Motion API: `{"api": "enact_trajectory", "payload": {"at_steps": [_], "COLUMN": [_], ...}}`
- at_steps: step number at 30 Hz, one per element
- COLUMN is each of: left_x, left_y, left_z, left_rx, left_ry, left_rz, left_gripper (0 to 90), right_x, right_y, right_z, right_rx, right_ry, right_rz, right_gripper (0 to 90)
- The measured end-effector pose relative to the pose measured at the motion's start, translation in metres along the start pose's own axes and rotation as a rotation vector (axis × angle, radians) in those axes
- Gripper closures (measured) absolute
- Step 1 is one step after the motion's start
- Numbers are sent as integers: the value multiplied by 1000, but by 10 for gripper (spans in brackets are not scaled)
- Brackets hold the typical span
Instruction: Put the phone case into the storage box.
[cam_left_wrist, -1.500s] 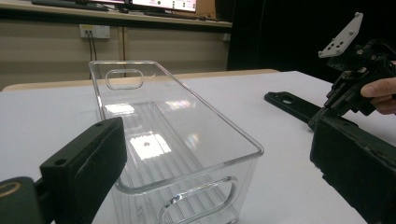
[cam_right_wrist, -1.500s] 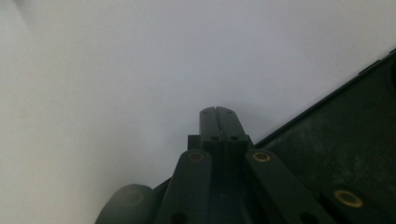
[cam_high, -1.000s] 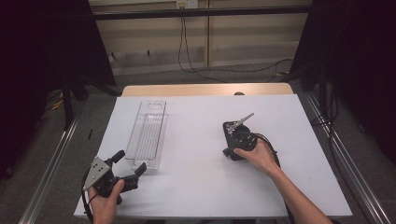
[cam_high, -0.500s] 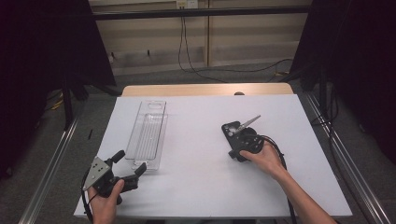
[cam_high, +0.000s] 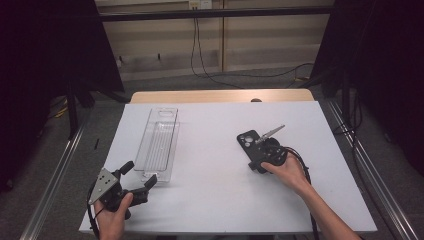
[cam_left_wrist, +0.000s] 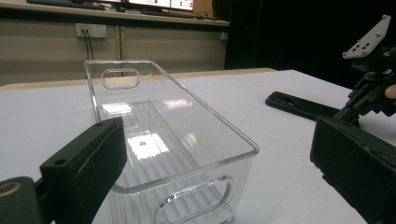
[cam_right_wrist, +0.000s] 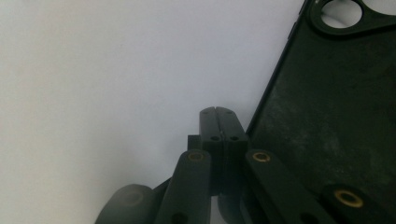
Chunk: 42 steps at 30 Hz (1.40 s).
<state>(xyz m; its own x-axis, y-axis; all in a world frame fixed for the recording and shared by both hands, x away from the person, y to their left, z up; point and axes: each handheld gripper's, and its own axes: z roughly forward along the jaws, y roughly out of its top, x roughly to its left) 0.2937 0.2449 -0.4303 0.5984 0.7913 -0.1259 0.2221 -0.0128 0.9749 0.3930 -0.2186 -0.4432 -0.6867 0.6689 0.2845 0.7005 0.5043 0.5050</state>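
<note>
I'm looking at a white, matte table top (cam_high: 210, 200) that fills the middle of the high view, with a strip of pale wood (cam_high: 220, 95) along its far edge. Beyond it, at the top of the frame, runs a beige panelled wall (cam_high: 165, 45) with black cables hanging down, and dark curtains close off both upper corners. Grey floor and a metal rail run down the left side.

Left of centre lies a clear plastic tray (cam_high: 159, 147), long and narrow, with a ribbed bottom, rounded corners and an oval handle cut-out at each end; it's glossy and catches the ceiling light in the left gripper view (cam_left_wrist: 177, 140).

My left gripper (cam_high: 134, 176) sits at the lower left of the high view, just short of the tray's near end, jaws spread wide with nothing between them; in its own view the two blocky black pads frame the tray's end.

Right of centre lies a black phone case (cam_high: 248, 141), flat, matte and slightly scuffed, with round camera openings. My right gripper (cam_high: 256, 161) rests by its near end, jaws pressed fully together and gripping nothing; in its own view (cam_right_wrist: 215, 116) the closed tips lie on the bare white surface just beside the case's edge (cam_right_wrist: 336, 107).
</note>
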Motion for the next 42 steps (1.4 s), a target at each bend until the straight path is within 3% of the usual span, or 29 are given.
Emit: {"api": "enact_trajectory", "payload": {"at_steps": [23,37,42], "left_x": [0,-1,0], "left_y": [0,0,0], "left_z": [0,0,-1], "left_rx": [1,2,0], "left_ry": [-5,-11,-3], "left_rz": [-2,-1,-3], "left_gripper": [40,38,38], "right_x": [-9,-9,-7], "right_y": [-13,-15,-14], "right_z": [-10,-11,-15], "right_rx": [-28,-51,-86], "right_ry": [-44,-42,-32], "right_rz": [29,16,2], "right_gripper": [900,900,899]}}
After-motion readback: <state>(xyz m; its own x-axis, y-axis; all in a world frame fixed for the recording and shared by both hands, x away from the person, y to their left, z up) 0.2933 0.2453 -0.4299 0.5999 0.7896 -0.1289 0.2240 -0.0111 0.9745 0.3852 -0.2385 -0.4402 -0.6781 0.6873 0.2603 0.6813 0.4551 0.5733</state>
